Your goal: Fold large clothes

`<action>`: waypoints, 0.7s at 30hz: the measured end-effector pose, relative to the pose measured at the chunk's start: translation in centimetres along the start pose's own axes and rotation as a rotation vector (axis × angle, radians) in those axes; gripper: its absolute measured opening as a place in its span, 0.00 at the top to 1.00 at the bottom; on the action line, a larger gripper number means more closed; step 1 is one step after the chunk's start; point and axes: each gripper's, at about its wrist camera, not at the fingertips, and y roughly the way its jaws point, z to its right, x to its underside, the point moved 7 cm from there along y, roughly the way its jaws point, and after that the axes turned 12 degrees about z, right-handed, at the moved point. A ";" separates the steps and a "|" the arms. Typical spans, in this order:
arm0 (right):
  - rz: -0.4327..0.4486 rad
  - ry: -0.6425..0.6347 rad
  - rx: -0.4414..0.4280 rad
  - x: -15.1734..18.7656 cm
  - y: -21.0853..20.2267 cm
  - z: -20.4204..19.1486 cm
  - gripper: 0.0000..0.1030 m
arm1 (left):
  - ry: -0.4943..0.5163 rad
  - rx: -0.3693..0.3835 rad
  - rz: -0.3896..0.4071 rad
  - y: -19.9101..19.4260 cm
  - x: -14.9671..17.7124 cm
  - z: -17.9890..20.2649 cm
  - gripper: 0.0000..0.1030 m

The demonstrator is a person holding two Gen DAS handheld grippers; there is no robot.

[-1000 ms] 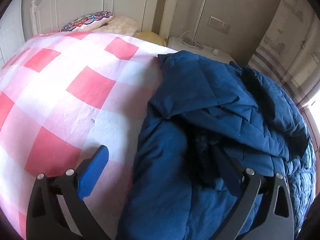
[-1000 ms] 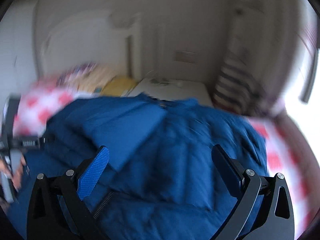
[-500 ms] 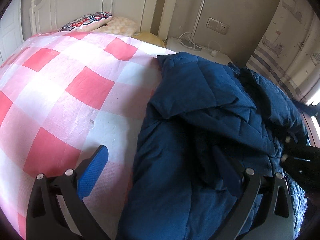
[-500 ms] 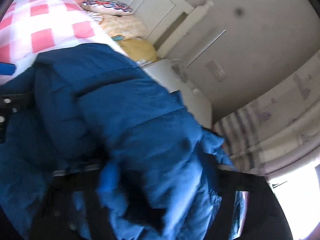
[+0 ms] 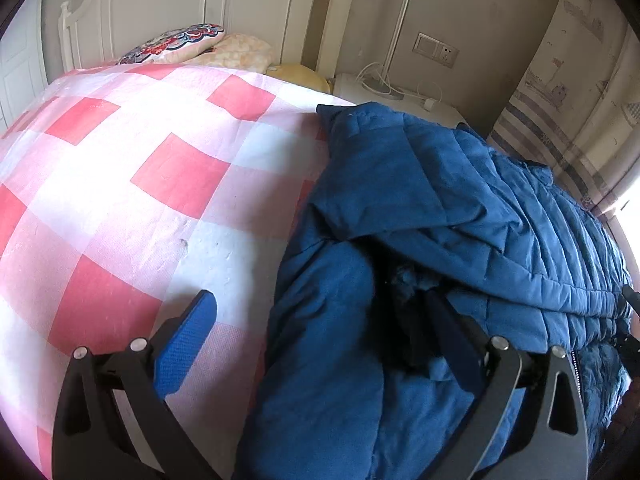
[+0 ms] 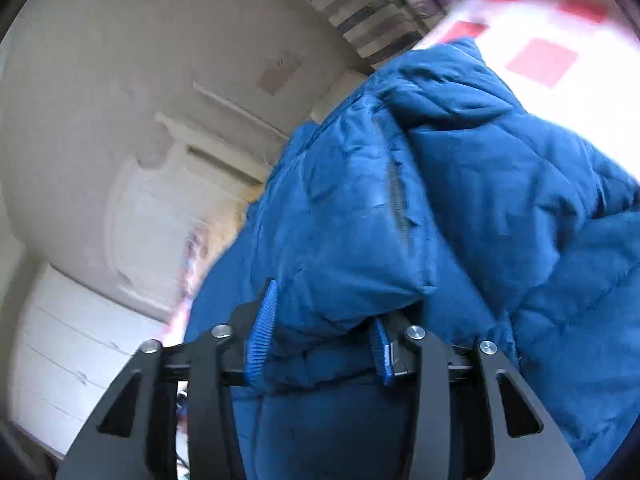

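A dark blue quilted jacket lies bunched on the right half of a bed with a pink and white checked sheet. My left gripper stands wide open just above the jacket's left edge; one finger is over the sheet, the other over a dark fold. In the right wrist view, my right gripper pinches a thick fold of the jacket between its blue pads. Its jaws are opening slightly, with the fabric still pressed between them. That view is tilted hard to one side.
Pillows rest against a white headboard at the far end of the bed. A white nightstand with a lamp pole and cables stands beside the bed. A striped curtain hangs at the right.
My right gripper went from wide open above the jacket to clamped on a fold, and it rolled sideways. The jacket's right side has shifted. My left gripper has not moved.
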 end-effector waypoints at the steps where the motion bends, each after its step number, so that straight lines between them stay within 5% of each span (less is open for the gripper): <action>1: 0.004 -0.012 0.004 -0.1 0.1 -0.2 0.56 | -0.003 0.003 0.001 0.0 0.0 0.0 0.02; 7: 0.028 -0.033 -0.024 -0.1 0.7 -0.7 0.52 | -0.006 0.006 0.003 0.0 0.0 -0.2 0.02; 9: 0.042 -0.061 -0.032 -0.3 -0.1 -1.1 0.69 | -0.009 0.008 0.004 -0.1 0.0 -0.2 0.02; 12: 0.094 -0.120 -0.049 -1.1 -2.2 -2.7 0.73 | -0.016 0.013 0.007 -0.1 -0.1 -0.2 0.02; 16: 0.115 -0.131 0.012 -1.0 -3.7 -2.6 0.73 | -0.014 0.012 0.006 -0.1 -0.1 -0.2 0.02; 21: 0.014 -0.083 0.115 0.6 -2.7 0.7 0.65 | -0.015 0.013 0.006 -0.1 -0.1 -0.2 0.02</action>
